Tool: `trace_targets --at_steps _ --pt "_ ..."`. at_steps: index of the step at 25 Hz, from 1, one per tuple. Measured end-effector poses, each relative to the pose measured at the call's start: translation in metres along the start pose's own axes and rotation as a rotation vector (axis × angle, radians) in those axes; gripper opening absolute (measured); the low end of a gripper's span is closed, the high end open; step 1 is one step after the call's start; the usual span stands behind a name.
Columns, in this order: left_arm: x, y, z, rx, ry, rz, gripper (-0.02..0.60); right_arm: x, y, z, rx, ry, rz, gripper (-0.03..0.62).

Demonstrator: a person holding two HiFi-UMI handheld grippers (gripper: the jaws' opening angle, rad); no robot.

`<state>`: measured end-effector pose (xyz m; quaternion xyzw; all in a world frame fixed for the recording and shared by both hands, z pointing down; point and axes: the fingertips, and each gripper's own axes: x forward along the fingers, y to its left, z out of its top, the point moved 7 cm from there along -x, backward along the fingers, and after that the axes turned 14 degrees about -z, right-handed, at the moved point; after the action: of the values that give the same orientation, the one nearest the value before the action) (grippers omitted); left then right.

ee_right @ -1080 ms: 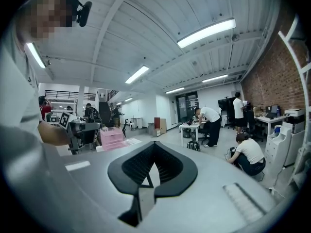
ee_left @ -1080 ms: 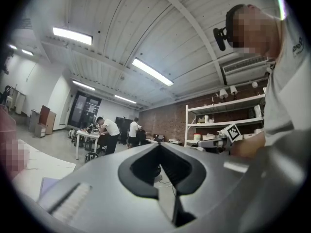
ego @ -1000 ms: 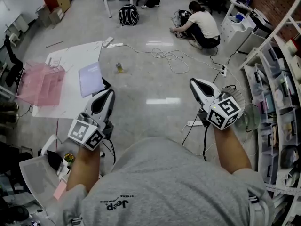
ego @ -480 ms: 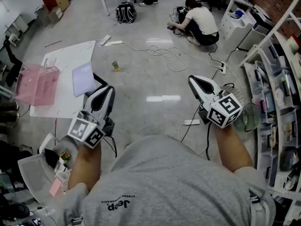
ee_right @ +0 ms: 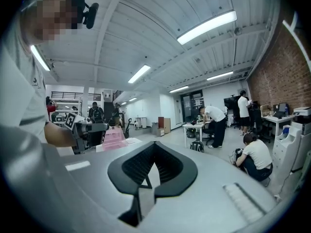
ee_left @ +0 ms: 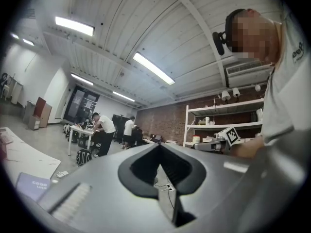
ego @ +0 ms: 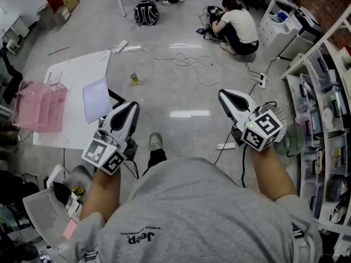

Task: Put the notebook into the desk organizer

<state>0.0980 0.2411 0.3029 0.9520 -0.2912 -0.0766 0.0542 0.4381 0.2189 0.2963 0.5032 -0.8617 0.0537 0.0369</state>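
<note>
A lavender notebook (ego: 97, 99) lies flat on the near right part of a white table (ego: 77, 67) at the left; it also shows in the left gripper view (ee_left: 33, 186). The pink see-through desk organizer (ego: 39, 106) stands on the same table, left of the notebook, and shows small in the right gripper view (ee_right: 115, 137). My left gripper (ego: 128, 108) hangs in the air just right of the table's near corner, shut and empty. My right gripper (ego: 226, 95) is held over the bare floor, far from the table, also shut with nothing in it.
A person (ego: 237, 29) crouches on the floor ahead, with cables (ego: 197, 67) and a black backpack (ego: 147, 12) nearby. A small bottle (ego: 134, 78) stands on the floor beside the table. Shelves (ego: 329, 103) line the right side. My shoe (ego: 156, 141) shows between the grippers.
The view has shifted as I step: the table, notebook and organizer sit a little lower and nearer, and my shoe has come into sight. Both grippers stay shut and empty.
</note>
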Motion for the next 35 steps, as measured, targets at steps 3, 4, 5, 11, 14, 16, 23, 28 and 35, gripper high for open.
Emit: trace_targets --at_steps 3,4,5,11,14,16,23,28,35 --pt "0.012 0.048 0.003 0.002 -0.016 -0.038 0.055 0.043 0.000 0.005 -0.016 -0.006 -0.011 0.002" --pt "0.017 0.066 0.006 0.013 -0.022 -0.054 0.055 0.060 -0.001 0.008 -0.021 -0.011 -0.019 0.002" --pt "0.023 0.085 0.009 0.023 -0.026 -0.072 0.055 0.077 -0.002 0.011 -0.024 -0.015 -0.030 0.002" --pt "0.057 0.198 0.024 -0.009 -0.022 -0.162 0.055 0.181 -0.005 0.034 -0.029 -0.001 -0.098 0.002" --pt "0.070 0.240 0.030 -0.016 -0.021 -0.198 0.055 0.229 -0.011 0.051 -0.033 -0.017 -0.116 0.002" --pt "0.078 0.266 0.030 -0.022 -0.019 -0.210 0.055 0.258 -0.013 0.057 -0.033 -0.017 -0.121 0.002" --pt "0.093 0.337 0.025 -0.063 -0.013 -0.186 0.055 0.332 -0.027 0.057 -0.031 0.020 -0.111 0.002" --pt "0.109 0.368 0.017 -0.086 -0.006 -0.138 0.055 0.370 -0.053 0.054 -0.016 0.030 -0.087 0.002" --pt "0.162 0.376 0.018 -0.052 0.019 -0.012 0.055 0.417 -0.127 0.061 0.016 0.029 0.035 0.002"
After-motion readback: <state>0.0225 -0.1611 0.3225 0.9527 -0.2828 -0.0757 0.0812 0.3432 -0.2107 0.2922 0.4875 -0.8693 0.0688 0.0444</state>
